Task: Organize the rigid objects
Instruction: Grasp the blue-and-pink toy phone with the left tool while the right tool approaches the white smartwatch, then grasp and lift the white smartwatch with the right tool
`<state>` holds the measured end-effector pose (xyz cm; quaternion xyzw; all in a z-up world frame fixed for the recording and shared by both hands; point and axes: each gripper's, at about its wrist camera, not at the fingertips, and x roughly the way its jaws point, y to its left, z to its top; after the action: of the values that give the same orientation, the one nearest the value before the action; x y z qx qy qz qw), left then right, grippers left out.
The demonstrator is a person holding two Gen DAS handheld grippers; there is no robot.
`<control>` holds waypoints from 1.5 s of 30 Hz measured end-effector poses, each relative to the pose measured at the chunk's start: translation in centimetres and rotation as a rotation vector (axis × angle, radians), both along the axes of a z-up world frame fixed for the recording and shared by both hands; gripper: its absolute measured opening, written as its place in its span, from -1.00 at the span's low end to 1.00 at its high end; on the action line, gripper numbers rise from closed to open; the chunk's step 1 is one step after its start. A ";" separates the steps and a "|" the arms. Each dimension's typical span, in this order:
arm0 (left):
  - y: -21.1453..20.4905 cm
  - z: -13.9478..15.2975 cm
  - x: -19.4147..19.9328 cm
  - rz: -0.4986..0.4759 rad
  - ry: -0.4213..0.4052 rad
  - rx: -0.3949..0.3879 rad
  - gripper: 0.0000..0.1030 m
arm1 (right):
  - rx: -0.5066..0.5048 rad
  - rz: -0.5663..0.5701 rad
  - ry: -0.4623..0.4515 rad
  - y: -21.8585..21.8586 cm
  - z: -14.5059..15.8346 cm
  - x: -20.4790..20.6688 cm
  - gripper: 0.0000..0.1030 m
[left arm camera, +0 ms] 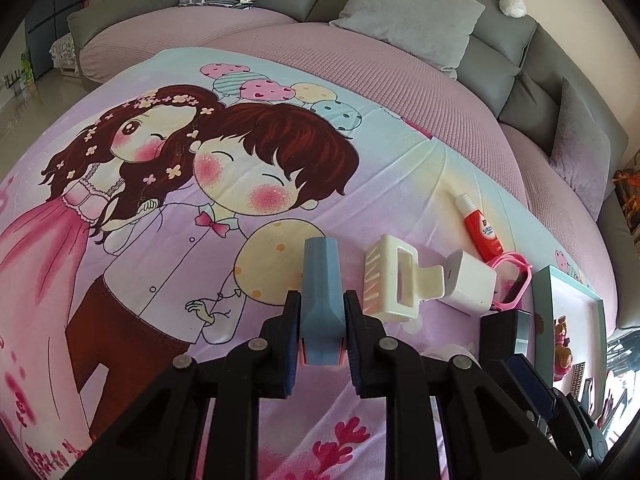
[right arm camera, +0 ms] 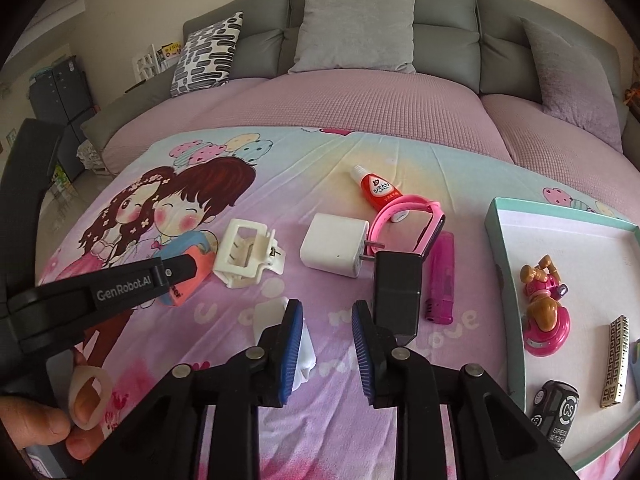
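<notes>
My left gripper (left arm camera: pixel 322 312) is shut on a blue and orange block (left arm camera: pixel 320 292), low over the cartoon blanket; the right wrist view shows the block (right arm camera: pixel 192 268) left of a white hair claw clip (right arm camera: pixel 246 254). My right gripper (right arm camera: pixel 326 320) is open and empty over the blanket, with a black box (right arm camera: pixel 398 292) just past its right finger. Beyond lie a white charger (right arm camera: pixel 336 244), a pink watch (right arm camera: pixel 408 216), a red and white tube (right arm camera: pixel 376 188) and a magenta lighter (right arm camera: pixel 440 280). A teal-rimmed tray (right arm camera: pixel 500 240) sits at the right.
The tray holds a pink toy figure (right arm camera: pixel 546 308), a patterned bar (right arm camera: pixel 616 360) and a black CS item (right arm camera: pixel 556 412). A white crumpled object (right arm camera: pixel 304 344) lies under my right gripper's left finger. Grey cushions (right arm camera: pixel 356 28) line the sofa behind.
</notes>
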<state>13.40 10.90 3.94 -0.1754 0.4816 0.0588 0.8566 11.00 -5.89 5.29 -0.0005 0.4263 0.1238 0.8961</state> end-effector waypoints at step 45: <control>0.3 -2.8 2.3 0.025 -0.001 0.031 -0.59 | 0.030 0.065 0.147 1.3 -3.3 0.4 -0.27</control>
<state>15.69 11.17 1.14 -0.1680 0.4779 0.0766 0.8588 11.40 -4.63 1.95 0.0082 0.4887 0.1588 0.8579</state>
